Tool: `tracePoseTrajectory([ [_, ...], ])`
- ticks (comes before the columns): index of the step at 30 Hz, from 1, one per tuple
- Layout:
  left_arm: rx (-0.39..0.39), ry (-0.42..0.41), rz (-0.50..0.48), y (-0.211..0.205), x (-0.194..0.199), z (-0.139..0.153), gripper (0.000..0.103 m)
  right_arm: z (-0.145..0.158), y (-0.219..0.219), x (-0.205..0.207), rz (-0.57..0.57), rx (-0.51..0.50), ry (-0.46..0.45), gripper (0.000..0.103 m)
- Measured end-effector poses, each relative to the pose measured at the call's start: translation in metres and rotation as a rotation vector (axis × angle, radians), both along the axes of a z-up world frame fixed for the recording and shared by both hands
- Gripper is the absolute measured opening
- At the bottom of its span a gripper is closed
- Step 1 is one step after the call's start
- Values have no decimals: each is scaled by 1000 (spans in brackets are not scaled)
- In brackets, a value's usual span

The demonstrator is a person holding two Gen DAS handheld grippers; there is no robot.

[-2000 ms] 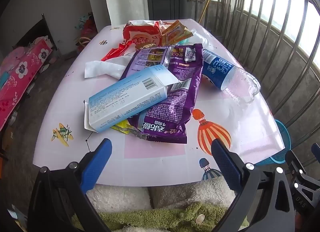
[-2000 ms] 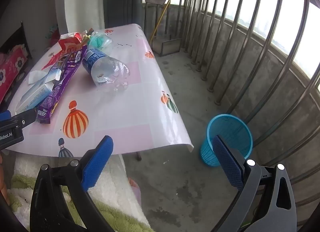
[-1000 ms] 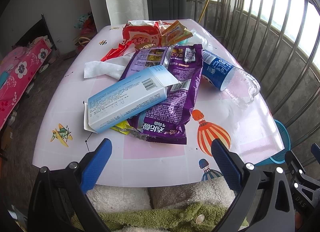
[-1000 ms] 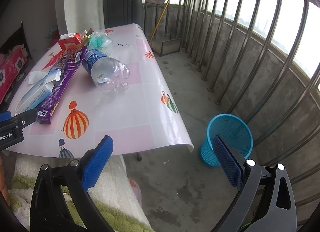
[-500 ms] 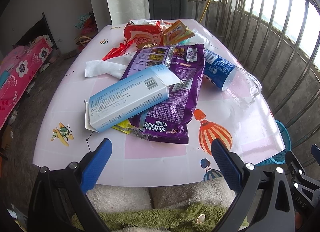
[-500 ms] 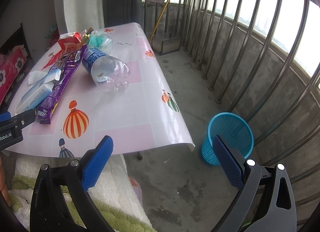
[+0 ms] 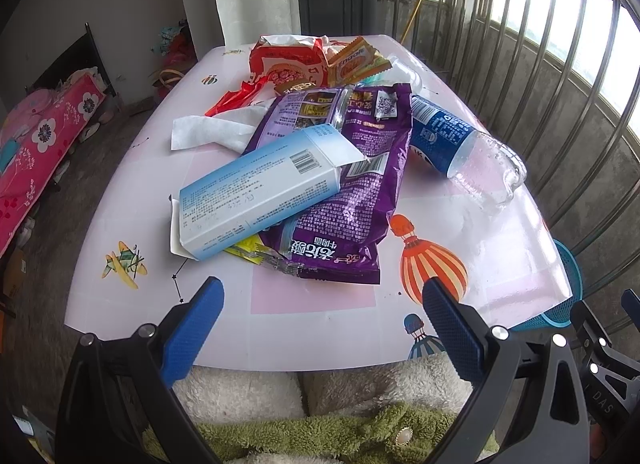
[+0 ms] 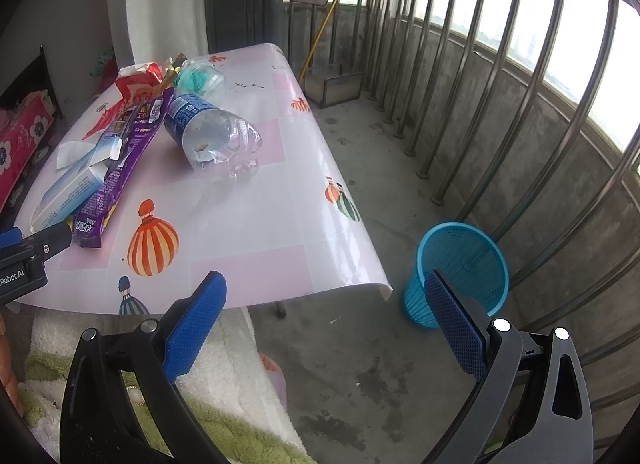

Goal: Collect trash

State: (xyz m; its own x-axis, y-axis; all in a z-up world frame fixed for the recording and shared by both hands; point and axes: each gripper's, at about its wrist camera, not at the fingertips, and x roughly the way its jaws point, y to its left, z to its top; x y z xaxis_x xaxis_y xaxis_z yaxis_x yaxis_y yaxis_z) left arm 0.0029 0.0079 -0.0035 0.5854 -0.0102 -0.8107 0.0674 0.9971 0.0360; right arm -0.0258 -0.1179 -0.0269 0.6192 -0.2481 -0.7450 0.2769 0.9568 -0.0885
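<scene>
Left gripper [image 7: 322, 324]: jaws spread wide and empty, held above the near edge of the desk [image 7: 312, 300], short of the trash pile.
White tissue [image 7: 208, 129]: flat on the desk at the left of the pile, partly under the purple bag.
Light blue carton [image 7: 260, 189]: lies on its side with an end flap open, resting across the purple snack bag [image 7: 348, 191].
Yellow wrapper [image 7: 246, 252]: sticks out from under the carton and the bag.
Red snack bag [image 7: 286, 63]: torn open at the far end of the desk, with an orange wrapper [image 7: 356, 63] just beside it.
Plastic bottle [image 7: 460, 147]: on its side, blue label touching the purple bag's right edge, clear end toward the desk's right edge.
Right gripper [image 8: 326, 318]: jaws spread wide and empty, off the desk's near right corner, above the floor.
Blue mesh bin [image 8: 460, 264]: upright on the floor right of the desk, near the railing [image 8: 500, 75].
</scene>
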Motion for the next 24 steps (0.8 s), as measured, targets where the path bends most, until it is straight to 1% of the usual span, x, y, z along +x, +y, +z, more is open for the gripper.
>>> tracePoseTrajectory([
  [12, -2, 3, 7, 4, -2, -5, 97, 0, -1, 1, -8, -5, 3, 95],
  [16, -12, 11, -9, 5, 0, -5, 97, 1, -1, 2, -22, -28, -5, 95],
  [21, -35, 23, 14, 13, 4, -7, 97, 3, 5, 12, -11, -76, -23, 95],
  [24, -52, -11, 9, 22, 10, -3, 97, 8, 8, 21, 18, -92, -53, 95],
])
